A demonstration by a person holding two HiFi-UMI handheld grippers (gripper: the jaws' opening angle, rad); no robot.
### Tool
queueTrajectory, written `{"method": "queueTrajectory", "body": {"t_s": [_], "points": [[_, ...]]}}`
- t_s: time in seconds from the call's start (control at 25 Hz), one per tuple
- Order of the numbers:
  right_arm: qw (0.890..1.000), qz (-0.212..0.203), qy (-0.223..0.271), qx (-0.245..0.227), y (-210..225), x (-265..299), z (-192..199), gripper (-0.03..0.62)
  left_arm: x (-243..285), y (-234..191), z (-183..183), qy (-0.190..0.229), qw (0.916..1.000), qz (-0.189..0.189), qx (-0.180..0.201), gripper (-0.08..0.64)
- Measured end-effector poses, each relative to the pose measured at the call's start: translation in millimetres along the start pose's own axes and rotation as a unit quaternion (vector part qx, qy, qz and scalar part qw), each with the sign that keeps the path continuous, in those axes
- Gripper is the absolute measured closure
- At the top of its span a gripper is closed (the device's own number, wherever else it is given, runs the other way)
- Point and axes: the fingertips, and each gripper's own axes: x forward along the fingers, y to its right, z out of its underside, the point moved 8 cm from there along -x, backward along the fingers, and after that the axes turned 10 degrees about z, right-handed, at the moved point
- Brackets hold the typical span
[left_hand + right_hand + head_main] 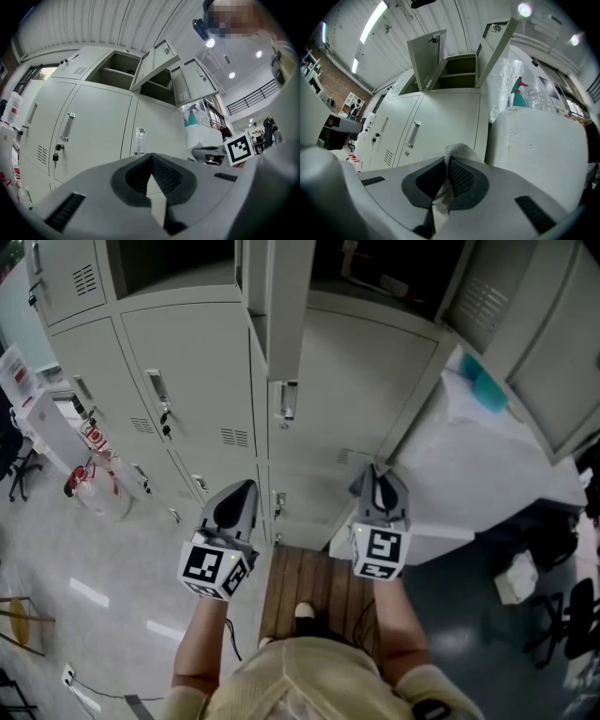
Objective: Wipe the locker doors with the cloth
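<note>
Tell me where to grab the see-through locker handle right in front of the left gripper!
Take the clear upright plastic handle round its middle, straight from the front, one finger each side. It is tall and narrow, so sideways fingers probably fit. The empty left gripper is shut, so open it first.

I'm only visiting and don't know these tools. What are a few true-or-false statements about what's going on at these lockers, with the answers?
1. The right hand-held gripper is clamped on a mesh cloth. True.
2. The left hand-held gripper holds a cloth too. False: its jaws are together with nothing between them.
3. Every locker door is shut. False: an upper door stands open.
4. A key hangs from a lock on a shut locker door. True.
</note>
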Motion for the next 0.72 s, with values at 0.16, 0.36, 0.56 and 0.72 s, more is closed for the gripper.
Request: {"method": "queueTrajectory", "body": {"t_s": [0.16, 0.36, 0.56, 0.72], "points": [[1.0, -0.005, 0.008, 0.007, 0, -11, -5, 0.588, -7, 5, -3, -0.003, 1.0, -0.001, 0.005, 0.563], [1.0, -0.013, 0.018, 0.012, -2, -24, -13, 0.588, -16, 10, -5, -0.004, 0.9999, -0.007, 0.011, 0.563], [0.999, -0.021, 0.021, 0.019, -5, -36, -17, 0.588, -25, 13, -7, -0.002, 0.9998, -0.009, 0.019, 0.563], [0.999, -0.025, 0.025, 0.027, -6, -46, -20, 0.588, -31, 16, -11, -0.001, 0.9997, -0.016, 0.017, 0.563]]}}
